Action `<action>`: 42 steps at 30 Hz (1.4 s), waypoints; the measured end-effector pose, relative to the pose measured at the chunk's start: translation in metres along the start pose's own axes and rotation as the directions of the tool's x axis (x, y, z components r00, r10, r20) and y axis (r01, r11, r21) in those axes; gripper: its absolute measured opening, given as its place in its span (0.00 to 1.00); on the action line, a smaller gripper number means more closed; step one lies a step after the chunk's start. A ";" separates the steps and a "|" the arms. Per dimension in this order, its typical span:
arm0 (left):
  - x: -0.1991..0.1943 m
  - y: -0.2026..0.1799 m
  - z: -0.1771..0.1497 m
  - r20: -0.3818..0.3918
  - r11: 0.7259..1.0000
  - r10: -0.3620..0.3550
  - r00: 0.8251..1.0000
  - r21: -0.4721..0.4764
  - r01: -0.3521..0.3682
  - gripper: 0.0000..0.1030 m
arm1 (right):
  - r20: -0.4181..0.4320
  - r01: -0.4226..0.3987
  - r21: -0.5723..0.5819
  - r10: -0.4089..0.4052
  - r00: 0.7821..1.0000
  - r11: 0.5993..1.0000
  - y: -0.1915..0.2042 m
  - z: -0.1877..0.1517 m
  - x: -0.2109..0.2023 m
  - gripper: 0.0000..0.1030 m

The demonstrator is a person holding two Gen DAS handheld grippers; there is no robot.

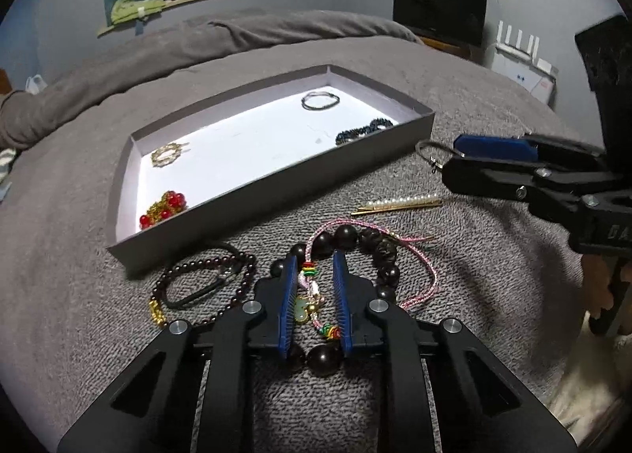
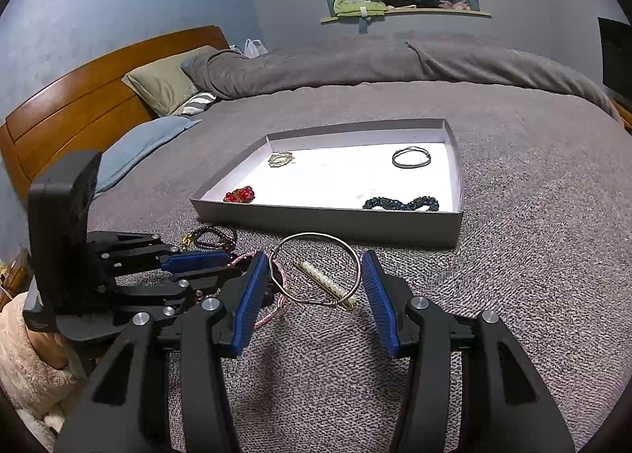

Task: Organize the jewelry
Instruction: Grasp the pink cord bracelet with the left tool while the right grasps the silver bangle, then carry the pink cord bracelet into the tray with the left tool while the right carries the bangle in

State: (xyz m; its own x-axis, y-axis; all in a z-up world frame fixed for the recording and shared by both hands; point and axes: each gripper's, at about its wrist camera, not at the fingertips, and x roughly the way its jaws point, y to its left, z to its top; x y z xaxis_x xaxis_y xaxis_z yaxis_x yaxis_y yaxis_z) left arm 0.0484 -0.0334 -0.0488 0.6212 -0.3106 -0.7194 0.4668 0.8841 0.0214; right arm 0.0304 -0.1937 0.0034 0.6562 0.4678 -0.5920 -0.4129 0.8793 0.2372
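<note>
A grey box lid used as a tray [image 1: 276,180] [image 2: 328,222] lies on the bed and holds several pieces of jewelry. My left gripper [image 1: 316,259] is open, its blue fingers straddling a pink cord charm bracelet [image 1: 312,295] that lies inside a ring of large dark wooden beads [image 1: 347,237]. My right gripper [image 2: 314,267] is open around a silver bangle [image 2: 316,269] that stands between its fingers, touching neither pad. A pearl hair clip [image 2: 328,283] [image 1: 399,204] lies just beyond the bangle.
A small dark-bead bracelet with a black hair tie [image 1: 205,283] lies left of my left gripper. In the tray: red beads [image 1: 164,210], gold piece [image 1: 170,153], thin bangle [image 1: 320,100], dark blue bead strand [image 2: 401,203]. Rumpled duvet and pillows [image 2: 166,81] lie behind.
</note>
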 end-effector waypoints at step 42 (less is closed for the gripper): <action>0.082 0.110 0.148 -0.031 0.983 0.132 0.991 -0.122 -0.134 0.06 | -0.078 0.196 -0.010 -0.196 0.977 0.980 -0.052 0.106 0.121 0.48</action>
State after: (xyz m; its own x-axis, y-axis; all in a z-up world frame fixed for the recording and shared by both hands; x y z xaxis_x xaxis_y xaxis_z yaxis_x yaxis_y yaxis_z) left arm 0.2442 -0.0135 -0.0029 0.6576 -0.1806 -0.7314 0.2988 0.9537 0.0331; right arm 0.1987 -0.1737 0.0008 0.6730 0.2775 -0.6856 -0.2820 0.9532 0.1090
